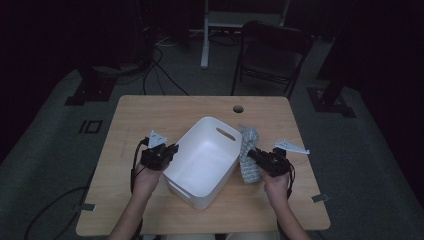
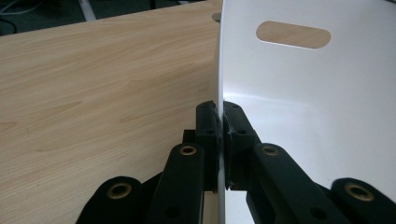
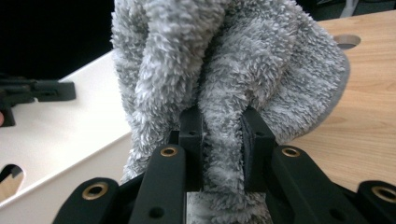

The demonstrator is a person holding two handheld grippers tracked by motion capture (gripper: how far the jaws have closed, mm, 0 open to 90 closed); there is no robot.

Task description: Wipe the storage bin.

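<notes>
We have the left gripper (image 1: pixel 167 152) clamped on the left long wall of the white bin (image 1: pixel 202 162). In the left gripper view the jaws are pinched right onto that thin wall (image 2: pixel 219 93), one pad outside, one inside, no gap showing. The bin's far handle slot (image 2: pixel 293 34) is visible past the jaws, with wood showing through it.

The bin sits near the middle of the wooden table (image 1: pixel 145 120), turned at an angle: one short end points to the near edge, the other to the far right. It looks empty inside from the high view.

Our right gripper (image 1: pixel 255 156) has hold of the grey fluffy cloth (image 1: pixel 248 152). In the right gripper view the jaws are closed most of the way on a thick fold of the pile (image 3: pixel 222 140), with fabric bulging above and to both sides of the pads. The cloth lies just beside the bin's right wall, on the table; whether it touches the wall we cannot tell from the high view. In the right gripper view the bin's white rim (image 3: pixel 70 126) runs just left of the cloth, and the left gripper (image 3: pixel 28 93) shows dark at the far left.

A round cable hole (image 1: pixel 238 108) sits in the table, far of the bin. A folding chair (image 1: pixel 272 55) stands beyond the far edge.
</notes>
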